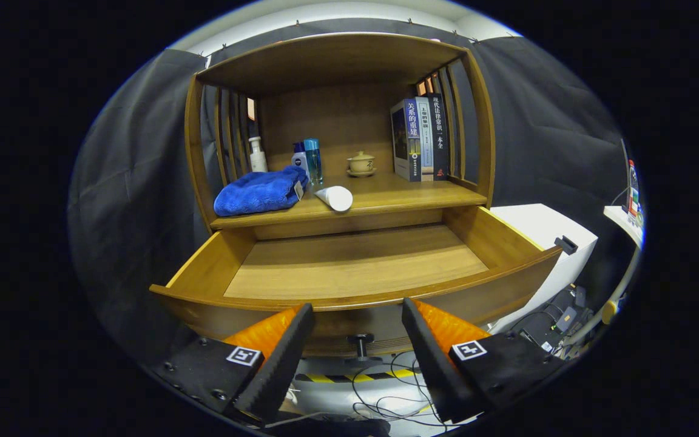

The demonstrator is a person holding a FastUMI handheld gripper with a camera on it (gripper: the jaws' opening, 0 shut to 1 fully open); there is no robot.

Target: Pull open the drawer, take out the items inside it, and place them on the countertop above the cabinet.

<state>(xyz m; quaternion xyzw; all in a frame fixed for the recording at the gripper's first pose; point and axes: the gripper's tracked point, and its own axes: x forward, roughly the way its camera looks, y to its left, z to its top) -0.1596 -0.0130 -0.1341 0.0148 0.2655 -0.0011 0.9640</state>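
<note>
Gripper (pixel 358 315) fingers spread wide, nothing between them; drawer knob (pixel 361 343) sits in the gap, untouched. Drawer (pixel 349 297) is pulled out just ahead, floor bare wood, front corners hidden by its rim. On the countertop (pixel 410 195): blue towel (pixel 260 192), white tube (pixel 335 197), bottles (pixel 307 160) partly behind the towel, lidded cup (pixel 361 162), books (pixel 419 139).

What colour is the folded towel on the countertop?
Blue. The towel shows in the gripper view, beyond the open gripper.
</note>
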